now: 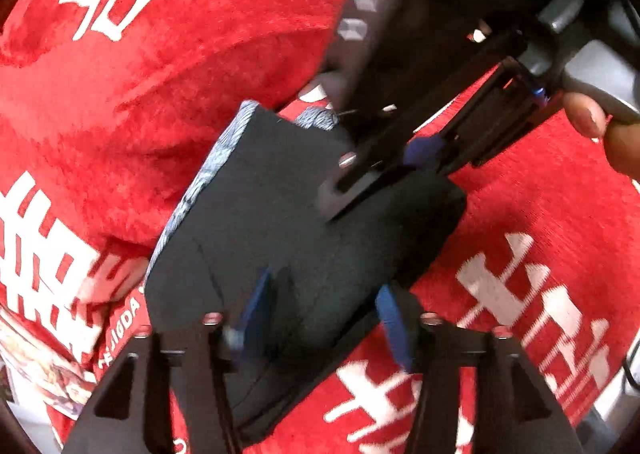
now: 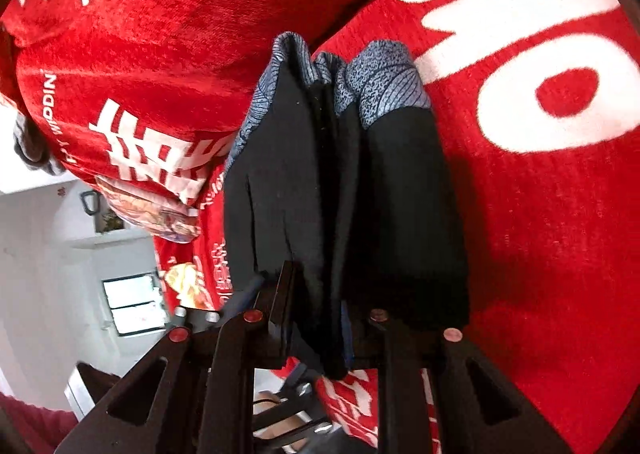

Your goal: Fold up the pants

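Black pants (image 1: 280, 214), folded down to a thick bundle, lie on a red plush blanket (image 1: 160, 66) printed with big white characters. A grey-blue patterned lining (image 1: 200, 182) shows along the bundle's far edge, right up against a raised fold of the blanket.

The left gripper (image 1: 324, 318) is spread wide over the near end of the bundle, blue pads (image 1: 256, 306) on either side of the cloth, jaws clearly apart and pinching nothing.

From the left wrist view, the right gripper (image 1: 384, 158) comes in from the upper right, its tips down on the far end of the pants, a thumb (image 1: 588, 114) visible on the handle.

In the right wrist view the picture is clearer: the right gripper (image 2: 320, 318) is closed on a fold of the black pants (image 2: 352, 194), cloth bunched between the jaws and running away to the patterned lining (image 2: 384, 82). Beyond the blanket's left edge, a white wall and window (image 2: 132, 302) show.
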